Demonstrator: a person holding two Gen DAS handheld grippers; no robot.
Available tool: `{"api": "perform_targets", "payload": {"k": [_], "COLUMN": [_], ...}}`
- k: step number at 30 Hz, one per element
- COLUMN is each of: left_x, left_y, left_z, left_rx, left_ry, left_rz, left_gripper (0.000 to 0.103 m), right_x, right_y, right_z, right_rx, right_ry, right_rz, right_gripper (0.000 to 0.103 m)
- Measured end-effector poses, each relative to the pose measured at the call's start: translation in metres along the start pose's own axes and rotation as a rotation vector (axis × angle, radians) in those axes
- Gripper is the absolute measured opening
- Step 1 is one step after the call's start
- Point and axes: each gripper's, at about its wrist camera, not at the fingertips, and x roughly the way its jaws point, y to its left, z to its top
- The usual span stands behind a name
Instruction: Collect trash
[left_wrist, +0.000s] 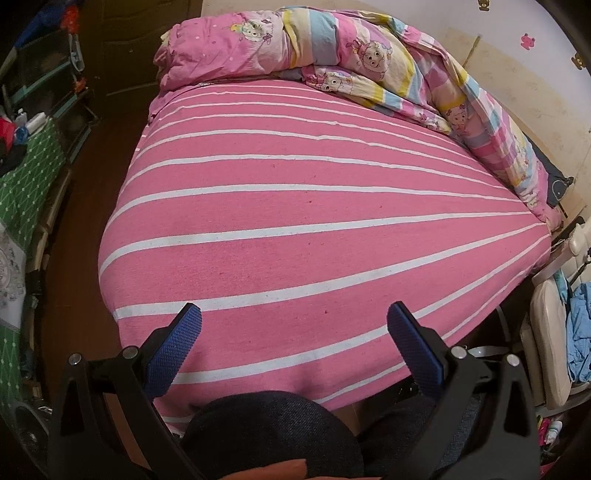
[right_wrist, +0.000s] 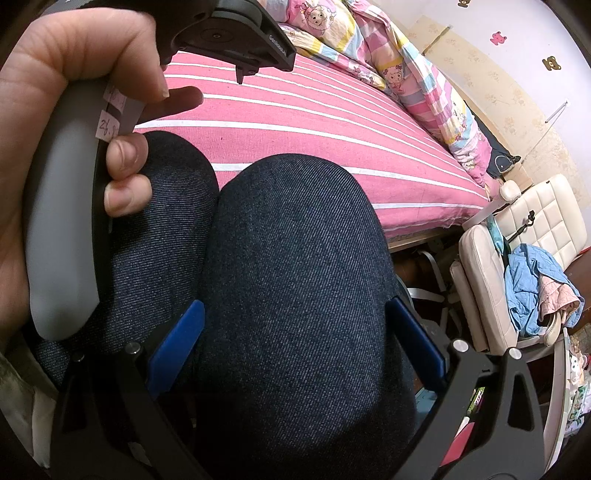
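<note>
- My bed (left_wrist: 314, 206), pink-striped, shows no trash on its sheet; cleared or never littered, I cannot tell
- My knees (right_wrist: 295, 277) sit before it
- Left gripper (left_wrist: 293, 350) and right gripper (right_wrist: 293, 350) both gape, empty (no bin visible)

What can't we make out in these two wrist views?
- Trash: none identifiable on the pink white-striped bedsheet; floor clutter at the left wrist view's edges is too warped and small.
- Floor by the bed: right wrist view blocked by dark denim knees.
- White padded chair: its seat is buried under blue clothing.
</note>
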Motion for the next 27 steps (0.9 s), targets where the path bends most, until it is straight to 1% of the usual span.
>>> {"api": "perform_targets", "payload": {"k": [10, 14, 16, 17, 20, 22, 23, 25, 27], "left_x": [-0.004, -0.007, -0.008, -0.009, -0.014, -0.02, -0.024, -0.031, -0.038], "left_y": [0.005, 0.007, 0.008, 0.01, 0.016, 0.02, 0.021, 0.02, 0.02], "left_z": [0.002, 0.0, 0.001, 0.002, 0.006, 0.007, 0.009, 0.011, 0.013], "left_rx": [-0.001, -0.016, -0.023, -0.032, -0.061, -0.079, -0.078, -0.07, -0.067], "left_ry": [-0.013, -0.011, -0.006, -0.003, -0.006, -0.01, -0.015, -0.027, -0.036], "left_rz": [0.005, 0.003, 0.002, -0.005, -0.017, -0.023, -0.017, -0.008, -0.004], "left_gripper": [0.098, 0.098, 0.098, 0.098, 0.098, 0.098, 0.098, 0.098, 0.098], "right_x": [-0.001, -0.006, -0.009, -0.009, -0.008, -0.009, -0.01, -0.011, -0.009], "right_y": [-0.003, -0.019, -0.032, -0.037, -0.041, -0.043, -0.045, -0.053, -0.069], "right_z": [0.001, 0.0, 0.004, 0.006, 0.012, 0.016, 0.018, 0.024, 0.037], "right_rx": [-0.006, -0.009, 0.032, 0.035, 0.015, 0.011, 0.02, 0.059, 0.099], "right_ry": [0.002, -0.012, -0.033, -0.043, -0.056, -0.08, -0.098, -0.135, -0.165], "right_rz": [-0.02, 0.014, 0.028, 0.021, 0.024, 0.025, 0.023, 0.052, 0.055], "right_gripper": [0.099, 0.099, 0.099, 0.099, 0.099, 0.099, 0.099, 0.099, 0.099]}}
